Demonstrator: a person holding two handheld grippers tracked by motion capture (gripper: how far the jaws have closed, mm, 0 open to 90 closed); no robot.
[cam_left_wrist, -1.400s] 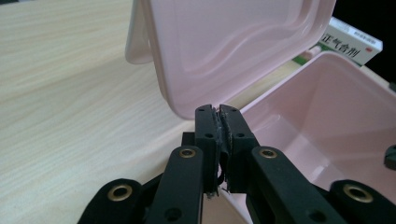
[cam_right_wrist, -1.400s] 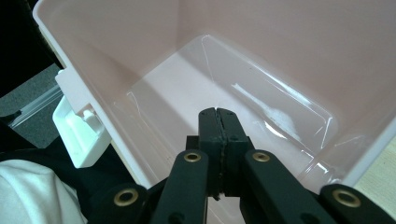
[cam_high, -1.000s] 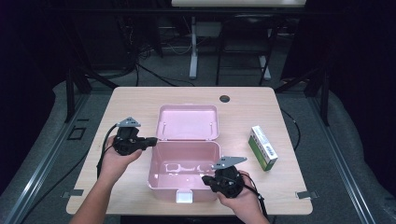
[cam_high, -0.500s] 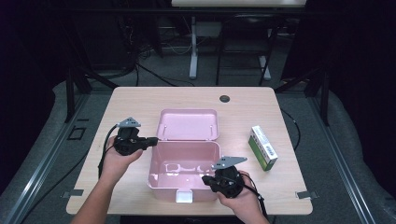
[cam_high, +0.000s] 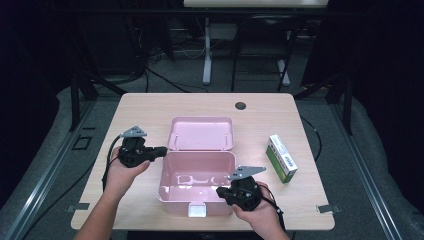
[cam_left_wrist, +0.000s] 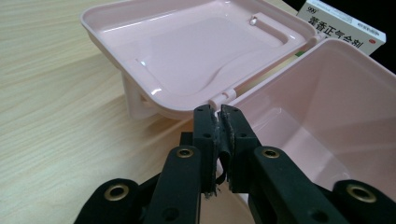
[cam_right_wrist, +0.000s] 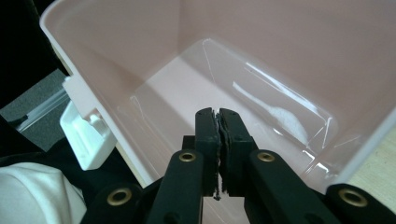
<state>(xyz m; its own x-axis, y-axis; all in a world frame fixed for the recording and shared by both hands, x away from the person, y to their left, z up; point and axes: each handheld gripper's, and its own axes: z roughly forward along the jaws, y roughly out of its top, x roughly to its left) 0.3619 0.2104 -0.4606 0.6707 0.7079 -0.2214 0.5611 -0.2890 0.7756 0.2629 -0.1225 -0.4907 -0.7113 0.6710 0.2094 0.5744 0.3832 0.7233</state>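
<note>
A: Where do we have the left gripper (cam_high: 161, 149)?
B: At the left rear corner of the pink box (cam_high: 197, 176), jaws pressed together, holding nothing. The box sits mid-tabletop (cam_high: 150, 107), its lid (cam_high: 201, 133) laid open behind.
A: And our right gripper (cam_high: 220, 191)?
B: At the box's front right corner, jaws closed and empty too. A green-and-white carton (cam_high: 281, 158) lies farther right.
</note>
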